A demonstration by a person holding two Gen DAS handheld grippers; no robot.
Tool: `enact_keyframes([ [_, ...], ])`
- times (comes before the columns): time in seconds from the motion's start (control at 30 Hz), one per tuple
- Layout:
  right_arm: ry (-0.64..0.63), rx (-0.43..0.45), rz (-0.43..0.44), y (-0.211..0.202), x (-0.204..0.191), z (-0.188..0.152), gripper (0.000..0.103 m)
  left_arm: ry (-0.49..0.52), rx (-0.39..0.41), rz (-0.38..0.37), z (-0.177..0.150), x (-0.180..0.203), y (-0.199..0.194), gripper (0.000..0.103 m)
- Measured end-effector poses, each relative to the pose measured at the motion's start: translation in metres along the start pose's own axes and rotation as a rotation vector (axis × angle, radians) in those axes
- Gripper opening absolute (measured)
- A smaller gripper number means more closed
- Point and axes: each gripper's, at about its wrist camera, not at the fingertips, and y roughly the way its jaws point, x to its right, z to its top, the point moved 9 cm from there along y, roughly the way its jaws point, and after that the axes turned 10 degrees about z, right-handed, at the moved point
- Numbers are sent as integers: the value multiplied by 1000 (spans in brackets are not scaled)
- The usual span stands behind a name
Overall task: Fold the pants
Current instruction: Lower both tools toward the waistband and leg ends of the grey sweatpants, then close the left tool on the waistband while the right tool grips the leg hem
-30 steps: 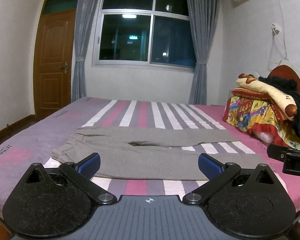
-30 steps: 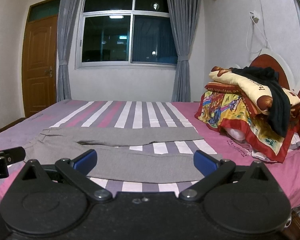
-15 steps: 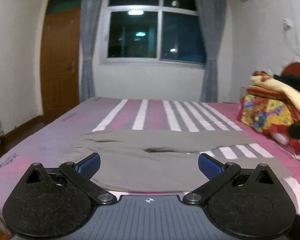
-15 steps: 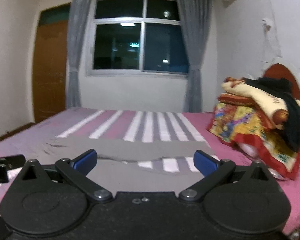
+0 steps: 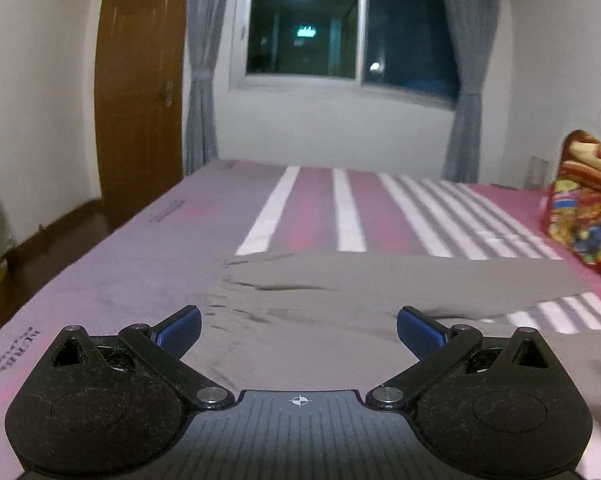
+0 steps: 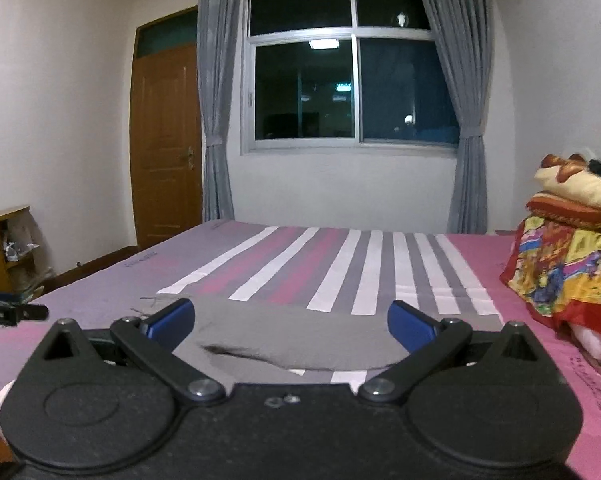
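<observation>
Both your tongs have dropped closer to the bed [image 6: 148, 280], left tongs [image 5: 299, 328] and right tongs [image 6: 290, 320] spread and empty, with the gray pants [image 5: 340, 292] flat at twelve o'clock, legs running nine-to-three, waist nearer your left.

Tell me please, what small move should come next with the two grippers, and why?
Probably lower both onto the near edge of the grey pants: the left gripper and right gripper are open, holding nothing, and the pants lie flat, unfolded, on the bed.
</observation>
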Motion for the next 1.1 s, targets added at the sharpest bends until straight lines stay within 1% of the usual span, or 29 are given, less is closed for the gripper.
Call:
enact_keyframes([
  [0.03,-2,-5,10,12,3,0,103,-17,-12,-31,5,-5,20,102],
  [0.07,-2,-19,26,30,9,1,102,-25,-30,-46,9,-9,39,98],
  [0.1,1,-29,43,44,12,0,102,-16,-54,-32,12,-16,64,83],
  [0.13,0,-43,56,62,17,0,102,6,-71,-28,15,-21,88,77],
  [0.2,-10,-78,87,100,22,-2,101,46,-93,0,21,-30,136,77],
  [0.3,-17,-136,136,166,32,-9,100,81,-139,17,24,-38,196,79],
  [0.33,-26,-151,147,185,33,-10,100,100,-158,13,25,-40,216,85],
  [0.37,-32,-169,160,205,36,-12,99,121,-177,18,24,-41,234,87],
  [0.4,-34,-192,169,230,40,-16,98,137,-180,34,25,-44,251,90],
  [0.43,-36,-211,175,250,44,-18,88,150,-179,33,28,-46,266,93],
  [0.47,-39,-235,180,272,49,-22,67,156,-187,17,30,-46,283,95],
  [0.5,-37,-261,187,293,52,-25,61,156,-203,-4,30,-45,296,98],
  [0.53,-36,-281,193,313,54,-30,67,152,-228,-31,30,-46,309,99],
  [0.57,-37,-301,198,332,58,-35,82,145,-241,-47,29,-45,320,99],
  [0.6,-43,-324,204,350,62,-40,86,141,-254,-68,29,-43,331,99],
  [0.67,-93,-378,222,381,67,-54,84,153,-275,-76,26,-40,353,99],
  [0.7,-120,-404,230,393,68,-60,84,157,-284,-93,25,-40,365,99],
  [0.77,-169,-462,246,409,72,-74,81,159,-306,-116,22,-35,383,98],
  [0.83,-193,-507,260,426,80,-84,80,160,-314,-135,20,-32,398,98],
  [0.93,-229,-576,287,435,91,-99,80,163,-364,-140,9,-27,423,98],
  [1.0,-245,-621,286,437,101,-109,80,133,-370,-142,5,-23,434,98],
  [1.07,-225,-636,296,443,110,-111,77,128,-373,-129,4,-14,442,95],
  [1.1,-225,-631,298,443,112,-110,76,163,-371,-128,5,-5,444,89],
])
